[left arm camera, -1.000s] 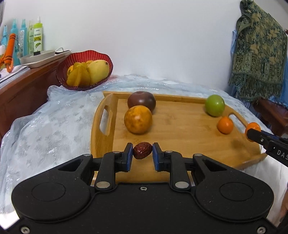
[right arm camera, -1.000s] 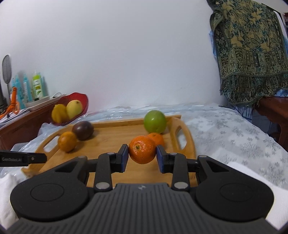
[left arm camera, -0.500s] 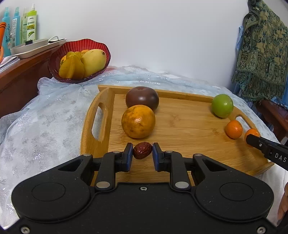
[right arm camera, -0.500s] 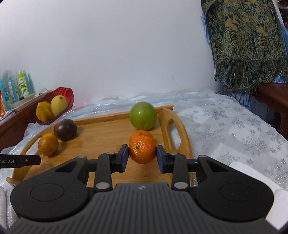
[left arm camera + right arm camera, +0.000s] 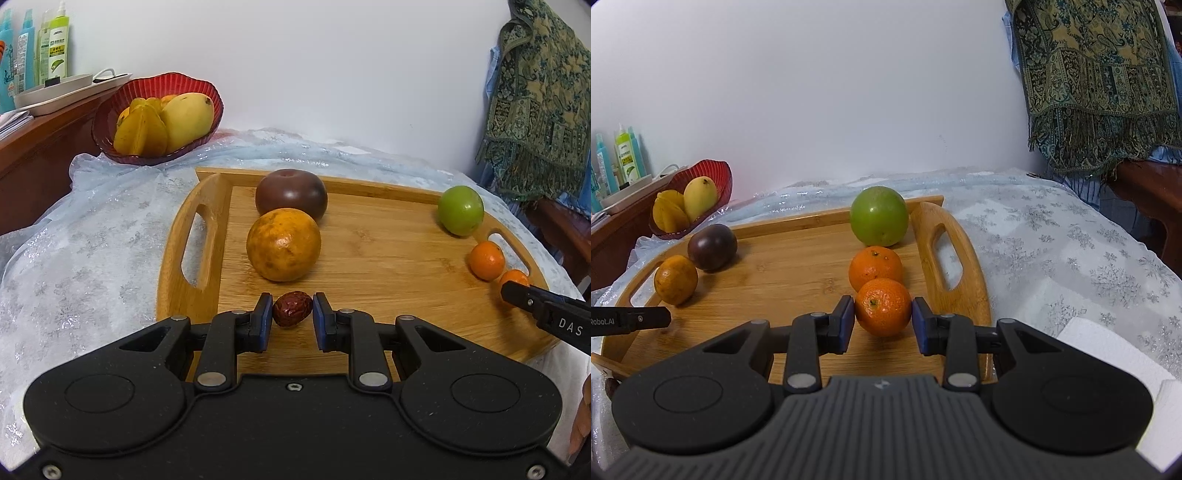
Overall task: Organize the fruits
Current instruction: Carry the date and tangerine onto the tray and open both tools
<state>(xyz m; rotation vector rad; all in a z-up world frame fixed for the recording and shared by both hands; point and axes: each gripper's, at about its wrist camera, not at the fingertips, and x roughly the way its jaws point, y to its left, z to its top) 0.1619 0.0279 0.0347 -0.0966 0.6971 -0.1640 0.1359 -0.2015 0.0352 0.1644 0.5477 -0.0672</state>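
Now left gripper (image 5: pixel 292 314) clamps date (image 5: pixel 291 308), right gripper (image 5: pixel 883 316) clamps mandarin (image 5: pixel 882 307), over wooden tray (image 5: pixel 798 273) on lacy cloth (image 5: pixel 1052 240).

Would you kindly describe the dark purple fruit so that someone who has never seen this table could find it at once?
Start at the wooden tray on the pale cloth and go to its far corner nearest the red fruit bowl. The dark purple fruit sits there, right behind the mottled orange. It is the only dark, brownish-purple round fruit on the tray; its neighbours are orange or green.
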